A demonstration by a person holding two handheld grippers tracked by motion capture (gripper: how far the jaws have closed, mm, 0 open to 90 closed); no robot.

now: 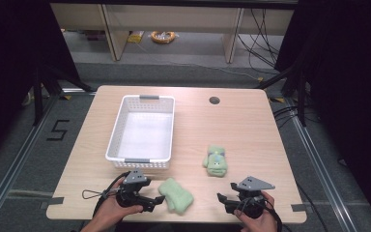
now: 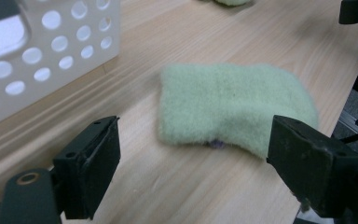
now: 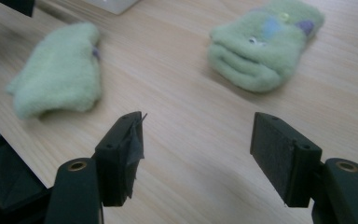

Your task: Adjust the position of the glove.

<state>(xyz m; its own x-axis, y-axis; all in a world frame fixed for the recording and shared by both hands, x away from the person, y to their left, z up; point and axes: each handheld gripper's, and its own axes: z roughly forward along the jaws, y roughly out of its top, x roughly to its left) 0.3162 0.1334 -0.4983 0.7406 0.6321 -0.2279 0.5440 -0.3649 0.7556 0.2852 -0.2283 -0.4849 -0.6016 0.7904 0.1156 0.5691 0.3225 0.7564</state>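
At the far left of the wooden table (image 1: 251, 125) stands the white basket (image 1: 116, 130), a perforated plastic one, and its near end is just behind your left hand (image 1: 110, 210). In the left gripper view you see its wall with round holes at the upper left.

Your left gripper (image 1: 155, 201) is low over the near edge of the table and points toward the right. Its jaws stand wide apart and they hold nothing. The plain green mitten (image 1: 176, 194) lies flat on the table just in front of them; in the left gripper view the plain green mitten (image 2: 233, 106) is between the lines of the two jaws but a little ahead, and the pads do not touch it. A small purple spot shows at its near edge.

More to the right and farther from you lies the second mitten (image 1: 215, 162), the one with a little face on it. It is apart from the first one, and it rests on bare wood, between the basket and the right edge of the table.

Your right gripper (image 1: 224, 200) is also near the front edge, in your right hand (image 1: 258, 220). Its jaws are open and empty, above bare wood. In the right gripper view the face mitten (image 3: 265, 44) is ahead to the upper right, and the plain one at the upper left.
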